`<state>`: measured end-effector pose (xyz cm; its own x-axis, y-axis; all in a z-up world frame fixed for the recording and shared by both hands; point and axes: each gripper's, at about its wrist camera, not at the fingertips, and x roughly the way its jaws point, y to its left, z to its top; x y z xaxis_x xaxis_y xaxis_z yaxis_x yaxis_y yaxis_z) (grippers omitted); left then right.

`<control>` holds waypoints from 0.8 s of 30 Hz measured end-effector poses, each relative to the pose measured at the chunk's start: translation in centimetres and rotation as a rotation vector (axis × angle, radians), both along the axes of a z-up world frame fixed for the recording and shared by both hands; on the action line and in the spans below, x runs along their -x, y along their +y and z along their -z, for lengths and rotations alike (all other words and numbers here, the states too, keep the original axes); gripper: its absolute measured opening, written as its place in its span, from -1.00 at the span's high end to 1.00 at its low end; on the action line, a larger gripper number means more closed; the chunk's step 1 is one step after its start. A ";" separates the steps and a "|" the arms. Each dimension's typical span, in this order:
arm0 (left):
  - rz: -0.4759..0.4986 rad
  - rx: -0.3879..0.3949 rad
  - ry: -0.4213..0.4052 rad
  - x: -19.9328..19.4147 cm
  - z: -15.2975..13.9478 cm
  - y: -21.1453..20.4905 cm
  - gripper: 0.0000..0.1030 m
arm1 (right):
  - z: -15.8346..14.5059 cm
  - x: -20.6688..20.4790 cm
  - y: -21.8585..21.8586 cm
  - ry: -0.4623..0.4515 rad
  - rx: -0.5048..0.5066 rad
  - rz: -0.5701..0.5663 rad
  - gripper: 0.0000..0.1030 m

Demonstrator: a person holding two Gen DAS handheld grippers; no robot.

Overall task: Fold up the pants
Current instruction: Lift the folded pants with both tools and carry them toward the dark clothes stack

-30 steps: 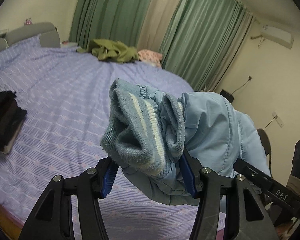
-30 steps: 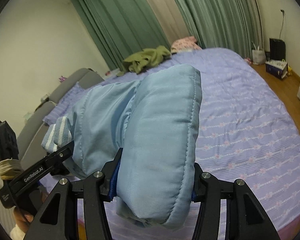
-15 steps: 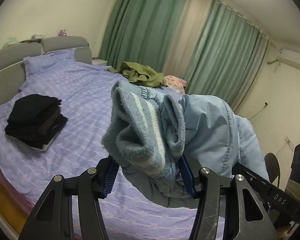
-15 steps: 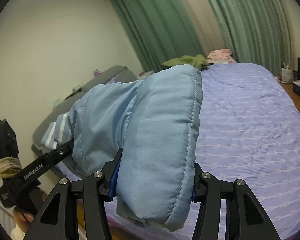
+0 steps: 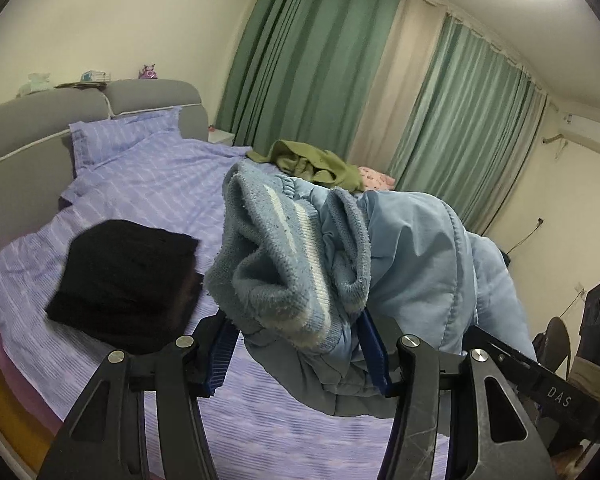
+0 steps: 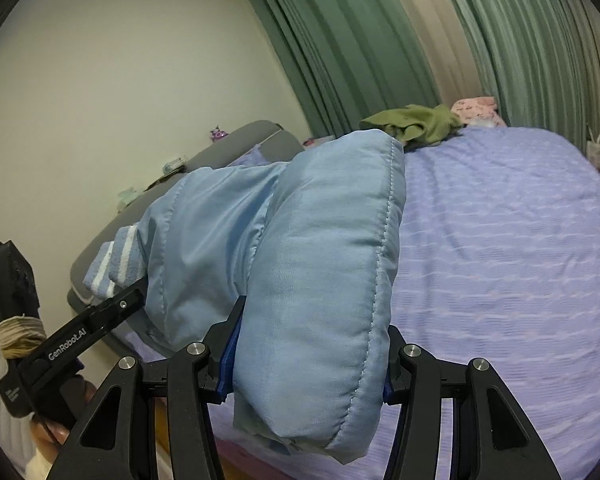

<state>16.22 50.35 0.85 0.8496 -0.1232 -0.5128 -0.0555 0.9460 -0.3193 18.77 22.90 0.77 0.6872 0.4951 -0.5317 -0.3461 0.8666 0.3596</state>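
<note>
The light blue padded pants [image 5: 412, 264] are folded into a thick bundle and held in the air above the purple bed [image 5: 148, 184]. My left gripper [image 5: 296, 356] is shut on the end with the ribbed, white-striped cuffs [image 5: 284, 256]. My right gripper [image 6: 308, 364] is shut on the smooth folded end of the pants [image 6: 324, 280]. The left gripper also shows at the lower left of the right wrist view [image 6: 80, 332], with the striped cuff [image 6: 116, 260] above it.
A stack of folded black clothes [image 5: 124, 280] lies on the bed to the left of the left gripper. Olive green clothing [image 5: 312, 160] and a pink garment [image 6: 476, 108] lie at the far side by the green curtains [image 5: 308, 64]. A grey headboard [image 5: 32, 152] stands at left.
Both grippers have swung left toward the headboard, carrying the pants bundle. The black stack now lies closer and more central in the left wrist view. Both grips are unchanged.
</note>
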 end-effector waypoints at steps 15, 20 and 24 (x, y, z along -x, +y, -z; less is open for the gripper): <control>-0.092 0.060 0.036 -8.4 1.9 22.5 -0.05 | 1.4 -8.3 21.5 0.021 0.010 -0.112 -0.03; -0.068 0.100 0.088 -13.0 5.1 28.7 -0.06 | 3.4 -13.3 25.9 0.079 -0.006 -0.160 -0.04; -0.057 0.128 0.143 -16.1 8.5 31.6 -0.06 | 6.1 -16.7 28.8 0.138 0.010 -0.182 -0.03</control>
<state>32.28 81.97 -7.62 0.7766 -0.1483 -0.6122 -0.1617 0.8923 -0.4214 35.44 51.65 -5.29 0.5076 0.5987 -0.6196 -0.4452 0.7980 0.4063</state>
